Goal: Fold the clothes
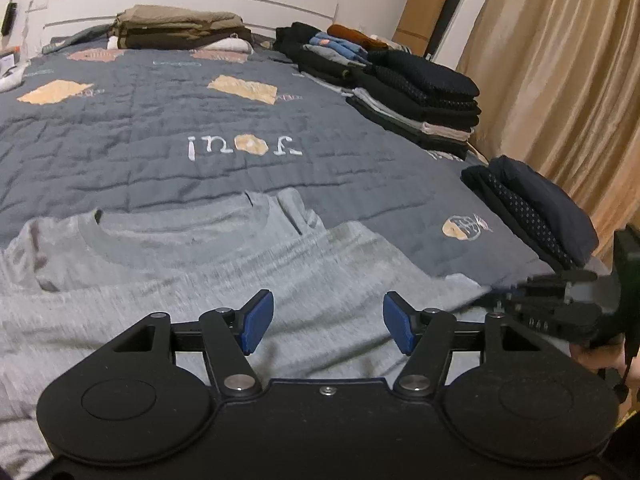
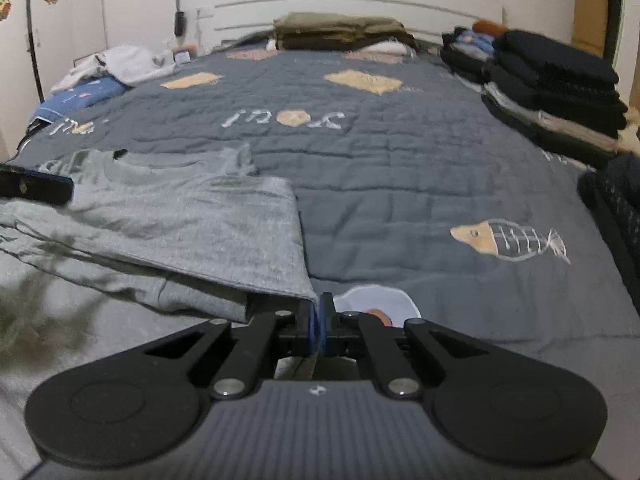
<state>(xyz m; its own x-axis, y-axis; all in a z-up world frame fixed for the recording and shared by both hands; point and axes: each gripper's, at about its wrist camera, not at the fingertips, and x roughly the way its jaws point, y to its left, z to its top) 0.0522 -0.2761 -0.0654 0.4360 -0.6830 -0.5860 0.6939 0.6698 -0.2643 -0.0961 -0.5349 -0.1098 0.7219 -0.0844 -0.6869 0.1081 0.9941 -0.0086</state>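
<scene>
Grey knit T-shirt (image 2: 192, 216) on quilted grey bedspread (image 2: 400, 184) is pinched at its six-o'clock hem by right gripper (image 2: 319, 320); left gripper (image 1: 328, 322) is held spread above it.

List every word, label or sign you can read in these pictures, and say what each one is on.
"joui", seen upside down, its "o" a tan patch: stitched in pale letters on the grey quilt.
Smaller stitched words beside the other tan patches on the quilt: too blurred to read.
Pale stitching at the quilt's left edge in the right wrist view: not legible.
Grey T-shirt: no print visible.
Folded clothes stacks: no readable labels.
</scene>
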